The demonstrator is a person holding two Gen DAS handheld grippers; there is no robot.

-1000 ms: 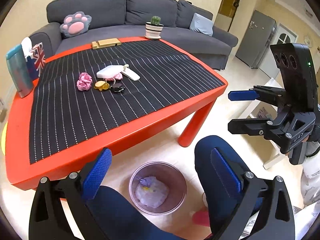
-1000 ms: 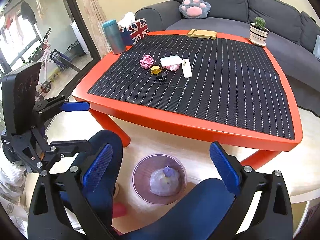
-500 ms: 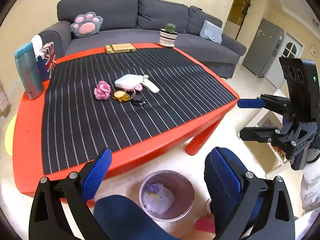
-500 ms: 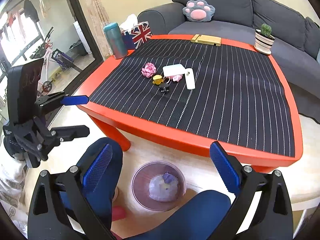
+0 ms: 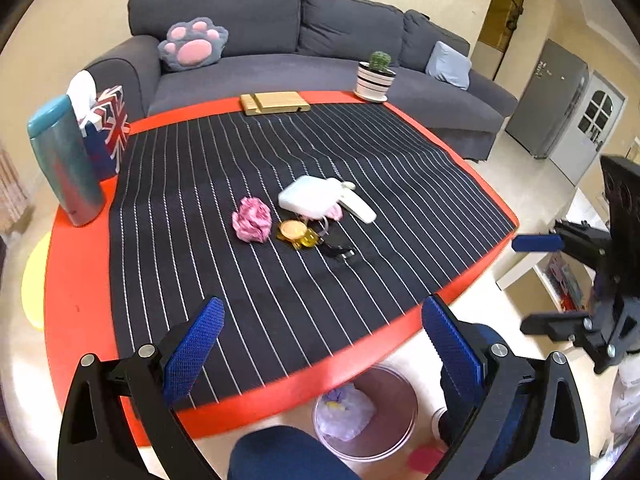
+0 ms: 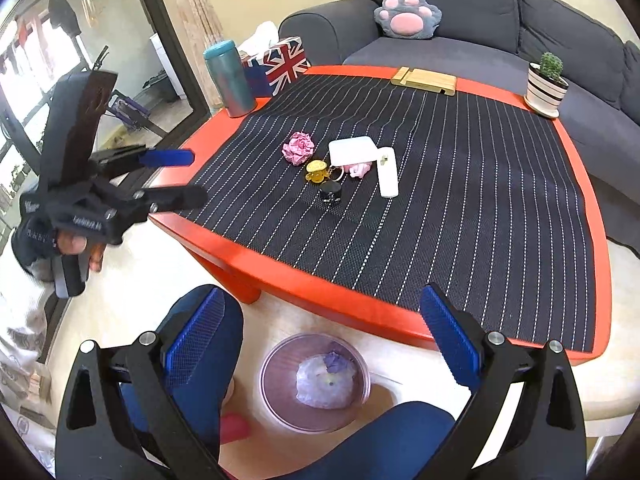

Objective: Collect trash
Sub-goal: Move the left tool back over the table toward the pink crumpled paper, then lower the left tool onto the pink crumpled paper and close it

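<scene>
Table edge is hiding part of the bin (image 5: 366, 412) in the left wrist view, while the right wrist view is showing its whole rim at 6 o'clock, between two blue-trousered knees (image 6: 200, 360), with pale bagged rubbish lying inside. One crumpled pink paper ball (image 5: 252, 219) is sitting on the striped mat (image 5: 200, 208), at about 9 o'clock from a small cluster: one white box (image 5: 310, 199), one white stick-shaped device (image 5: 358, 206), one yellow keyring (image 5: 297, 233) and one small black item (image 5: 340, 251) too small to identify. Something pink is peeking out from under the box, mostly covered. The left gripper (image 5: 320, 344) is hanging over the near edge of the red table (image 5: 76, 272), fingers spread wide and holding nothing. The right gripper (image 6: 320, 332) is hovering off the table above the bin, equally spread and empty. At the far rim are standing one teal bottle (image 5: 64, 160), one flag-printed tissue box (image 5: 108, 130), one wooden stand (image 5: 274, 103) and one potted cactus (image 5: 376, 76).
</scene>
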